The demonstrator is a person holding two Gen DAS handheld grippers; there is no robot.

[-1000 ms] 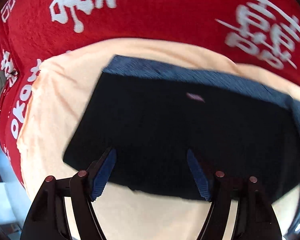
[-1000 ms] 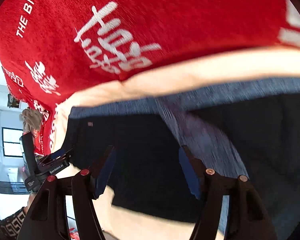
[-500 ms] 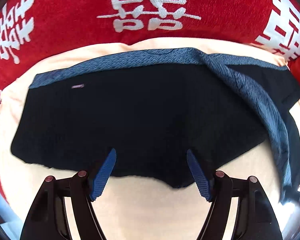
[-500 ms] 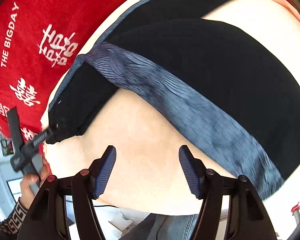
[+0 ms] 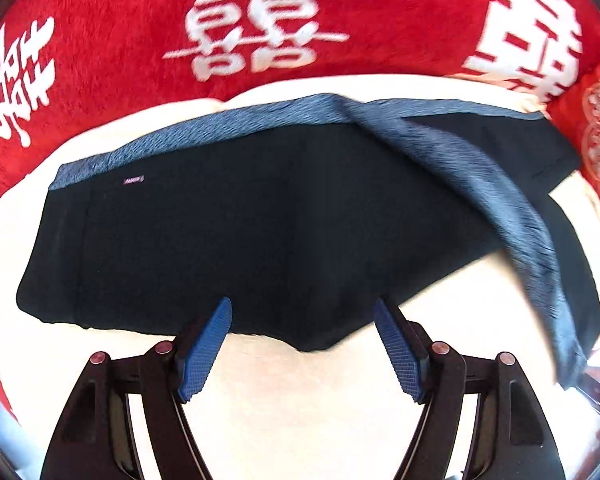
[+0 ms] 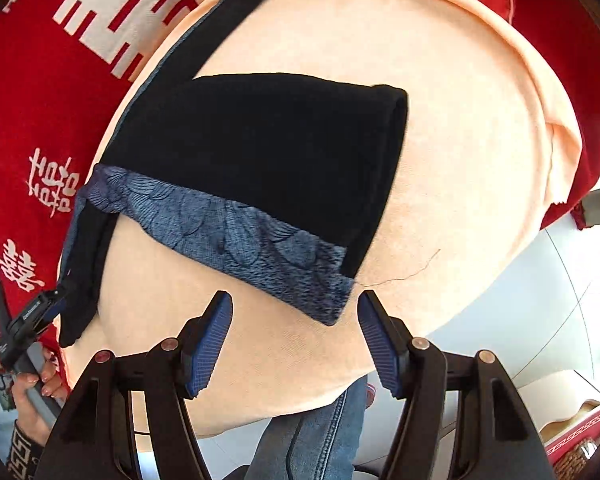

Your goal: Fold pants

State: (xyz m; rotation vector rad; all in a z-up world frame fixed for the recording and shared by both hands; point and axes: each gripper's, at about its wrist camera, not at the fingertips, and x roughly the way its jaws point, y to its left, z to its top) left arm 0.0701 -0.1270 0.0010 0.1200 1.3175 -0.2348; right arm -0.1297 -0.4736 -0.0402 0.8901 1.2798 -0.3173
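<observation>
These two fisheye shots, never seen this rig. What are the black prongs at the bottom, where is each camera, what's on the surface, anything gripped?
There is no robot arm here. A person holds a hand-held two-finger gripper in each hand, and a fisheye camera on each one looks forward along its fingers. The black prongs with blue pads are those fingers.

One picture comes from the left gripper, the other from the right gripper. Both point steeply down at the work surface.

On the surface lies a peach cloth over a red blanket with white characters. On the cloth lie dark pants with a blue patterned waistband, one end already folded across.

Nothing is gripped: both pairs of jaws stand open with only cloth and pants seen beyond them. In the right view, the left gripper appears at the left edge, held by the person's hand.
</observation>
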